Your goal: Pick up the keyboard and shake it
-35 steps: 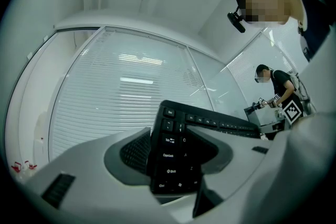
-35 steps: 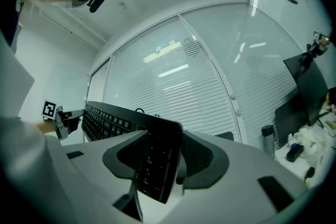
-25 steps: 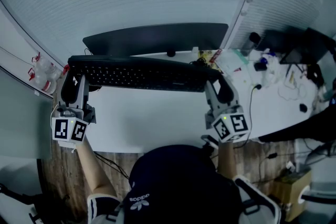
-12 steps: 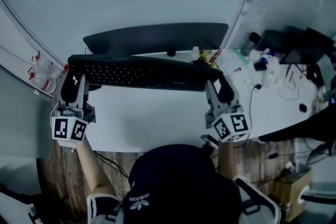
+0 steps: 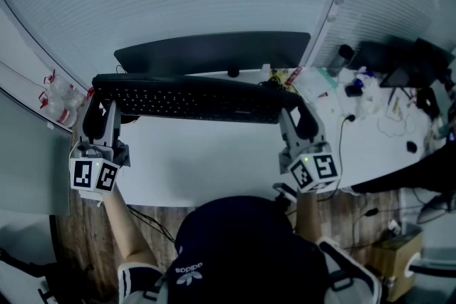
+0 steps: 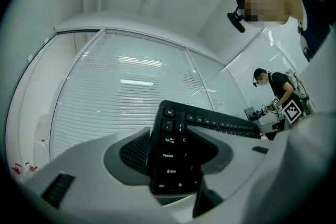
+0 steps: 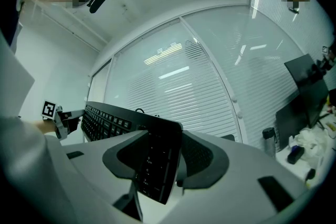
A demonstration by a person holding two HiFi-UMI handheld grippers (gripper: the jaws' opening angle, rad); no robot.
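A long black keyboard (image 5: 192,100) hangs in the air above the white desk (image 5: 206,160), held at both ends. My left gripper (image 5: 100,105) is shut on its left end, where the Ctrl and Shift keys of the keyboard (image 6: 176,157) sit between the jaws. My right gripper (image 5: 293,109) is shut on the right end, and the number-pad edge of the keyboard (image 7: 155,165) stands clamped between its jaws. The keyboard is tilted, its keys facing the person.
A dark monitor (image 5: 214,50) stands behind the keyboard, before a window with blinds. Bottles, cables and small clutter (image 5: 356,92) cover the desk's right side. A second person (image 6: 275,89) works in the background of the left gripper view.
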